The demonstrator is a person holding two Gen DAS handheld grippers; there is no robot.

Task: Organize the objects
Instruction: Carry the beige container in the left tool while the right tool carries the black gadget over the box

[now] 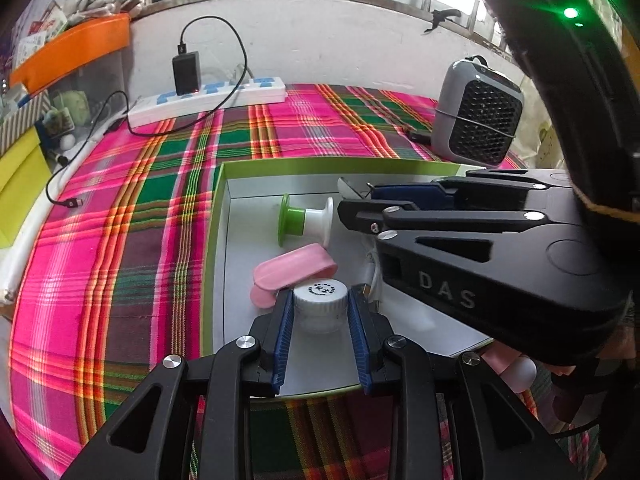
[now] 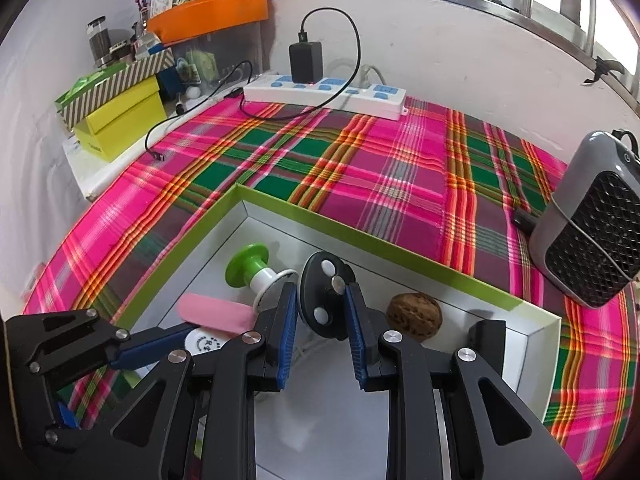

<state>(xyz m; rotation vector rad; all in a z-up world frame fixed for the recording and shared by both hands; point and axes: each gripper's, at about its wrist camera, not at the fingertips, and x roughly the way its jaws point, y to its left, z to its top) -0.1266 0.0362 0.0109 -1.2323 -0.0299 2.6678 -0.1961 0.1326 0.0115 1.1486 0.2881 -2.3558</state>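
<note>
A green-rimmed white tray lies on the plaid cloth. In it are a green-and-white spool, a pink case and a white capped bottle. My left gripper is shut on the bottle, just above the tray floor. My right gripper is shut on a black round disc with white dots, over the tray. A walnut and a small black block lie to its right. The spool, pink case and bottle cap show at left.
A white power strip with a black charger and cables sits at the back. A grey fan heater stands at right. Yellow and striped boxes and clutter stand at the left edge.
</note>
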